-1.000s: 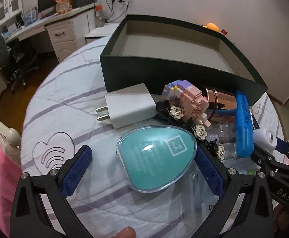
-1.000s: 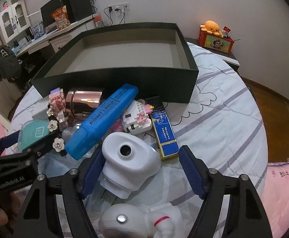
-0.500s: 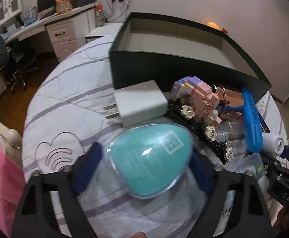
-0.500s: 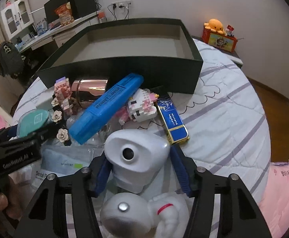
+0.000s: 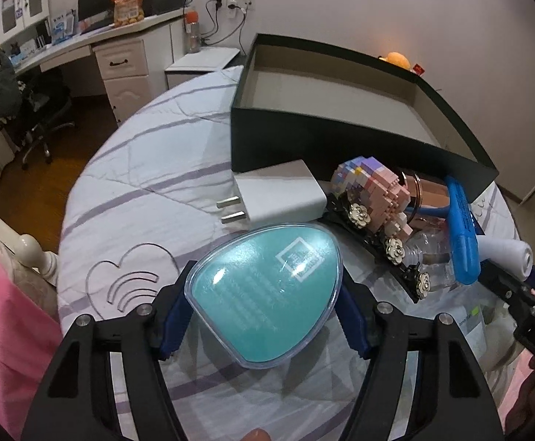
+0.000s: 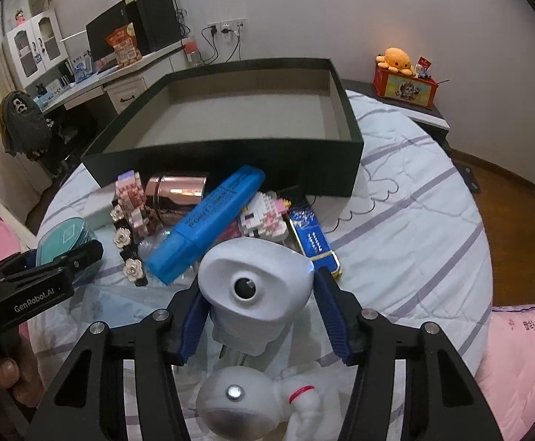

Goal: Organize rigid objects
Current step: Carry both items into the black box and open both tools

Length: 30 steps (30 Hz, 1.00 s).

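My left gripper [image 5: 263, 318] is shut on a teal teardrop case [image 5: 267, 290] and holds it lifted above the quilt. My right gripper [image 6: 258, 314] is shut on a white plug-in device [image 6: 254, 286] with a round dark hole, also lifted. An open dark green box [image 5: 340, 117] stands behind the pile; it also shows in the right wrist view [image 6: 230, 125]. The pile holds a white charger [image 5: 278, 194], a pink block figure [image 5: 373, 191], a blue highlighter [image 6: 208, 220] and a blue tin [image 6: 313, 239].
A white astronaut figure [image 6: 263, 400] lies just under the right gripper. A black flower hair clip [image 5: 381, 242], a rose-gold can [image 6: 179, 191] and a white-pink block figure [image 6: 263, 220] lie in the pile. The quilt's edge drops to the floor on the left.
Both grippers closed from open onto their objects: the left on the teal case, the right on the white device. Both objects rose off the quilt.
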{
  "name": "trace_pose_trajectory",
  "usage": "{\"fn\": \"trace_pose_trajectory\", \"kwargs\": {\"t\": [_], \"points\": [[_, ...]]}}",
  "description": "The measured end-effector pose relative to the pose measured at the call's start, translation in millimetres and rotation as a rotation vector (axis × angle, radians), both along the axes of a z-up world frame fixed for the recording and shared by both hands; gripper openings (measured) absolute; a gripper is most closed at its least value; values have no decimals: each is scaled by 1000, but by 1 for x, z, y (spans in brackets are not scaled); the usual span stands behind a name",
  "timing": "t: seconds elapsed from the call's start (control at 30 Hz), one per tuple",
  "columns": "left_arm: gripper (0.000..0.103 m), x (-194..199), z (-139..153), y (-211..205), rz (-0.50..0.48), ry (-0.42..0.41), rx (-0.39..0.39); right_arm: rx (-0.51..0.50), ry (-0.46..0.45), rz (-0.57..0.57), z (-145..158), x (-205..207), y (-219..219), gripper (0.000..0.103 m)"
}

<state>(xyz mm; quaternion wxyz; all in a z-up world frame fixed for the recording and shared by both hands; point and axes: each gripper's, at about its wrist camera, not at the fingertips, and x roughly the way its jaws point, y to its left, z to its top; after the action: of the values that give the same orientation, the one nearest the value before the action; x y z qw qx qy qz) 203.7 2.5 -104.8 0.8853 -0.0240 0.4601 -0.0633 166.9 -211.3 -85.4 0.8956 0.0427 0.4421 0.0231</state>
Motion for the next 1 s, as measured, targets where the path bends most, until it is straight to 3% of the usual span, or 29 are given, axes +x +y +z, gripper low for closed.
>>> {"fn": "trace_pose_trajectory", "kwargs": {"t": [0.6, 0.83, 1.0], "points": [[70, 1, 68, -7, -35, -142, 49, -9, -110, 19, 51, 9, -2, 57], [70, 27, 92, -24, -44, -204, 51, -24, -159, 42, 74, 33, -1, 57], [70, 62, 101, -40, -56, -224, 46, -35, -177, 65, 88, 77, -2, 57]]}}
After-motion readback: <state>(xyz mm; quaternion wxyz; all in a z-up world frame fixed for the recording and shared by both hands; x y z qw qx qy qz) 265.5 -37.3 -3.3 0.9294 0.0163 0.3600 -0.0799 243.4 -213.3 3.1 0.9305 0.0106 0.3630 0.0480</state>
